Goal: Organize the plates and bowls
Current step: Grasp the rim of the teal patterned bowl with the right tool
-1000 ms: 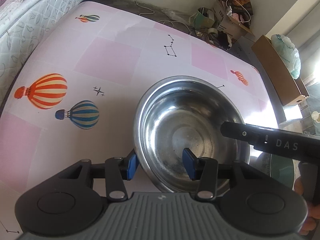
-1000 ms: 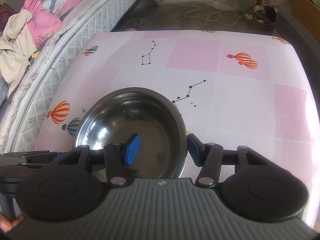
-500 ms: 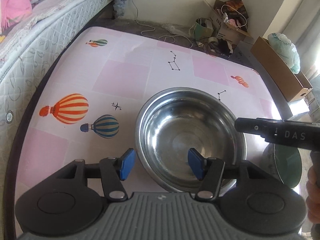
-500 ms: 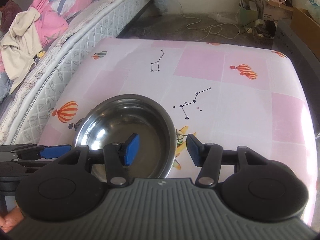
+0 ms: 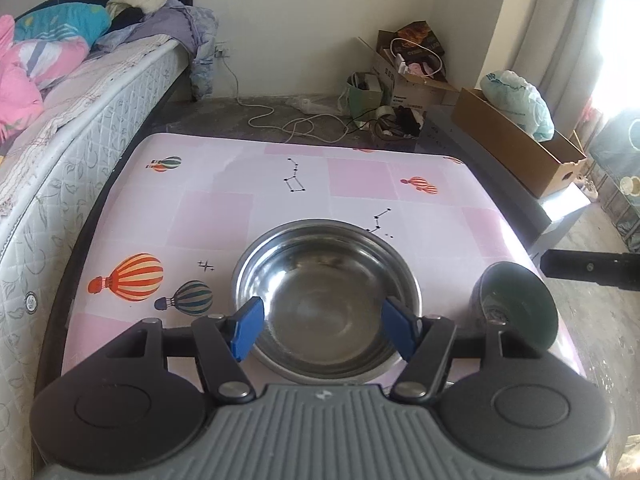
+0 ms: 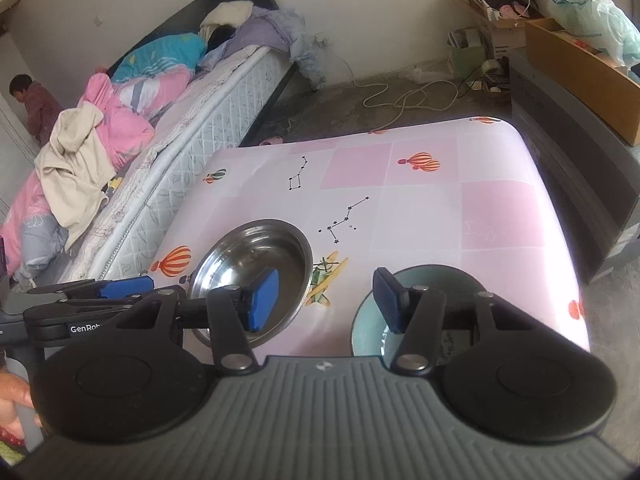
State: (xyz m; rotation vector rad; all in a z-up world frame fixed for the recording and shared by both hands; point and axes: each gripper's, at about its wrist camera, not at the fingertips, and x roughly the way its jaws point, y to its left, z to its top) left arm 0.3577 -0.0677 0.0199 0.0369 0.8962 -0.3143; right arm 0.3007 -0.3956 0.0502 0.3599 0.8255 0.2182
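Our left gripper [image 5: 326, 330] jaws are opening above the steel bowl [image 5: 326, 300], gripping nothing; right gripper [image 6: 326, 302] jaws half-open, empty, lower centre.

A shiny steel bowl [image 5: 326, 300] sits upright and empty, lower centre of the left view. A smaller bowl [image 5: 516, 304], dark outside and pale teal inside [image 6: 370, 330], stands apart at lower right.

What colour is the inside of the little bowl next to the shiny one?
Pale teal inside the little bowl, best seen in the right wrist view.
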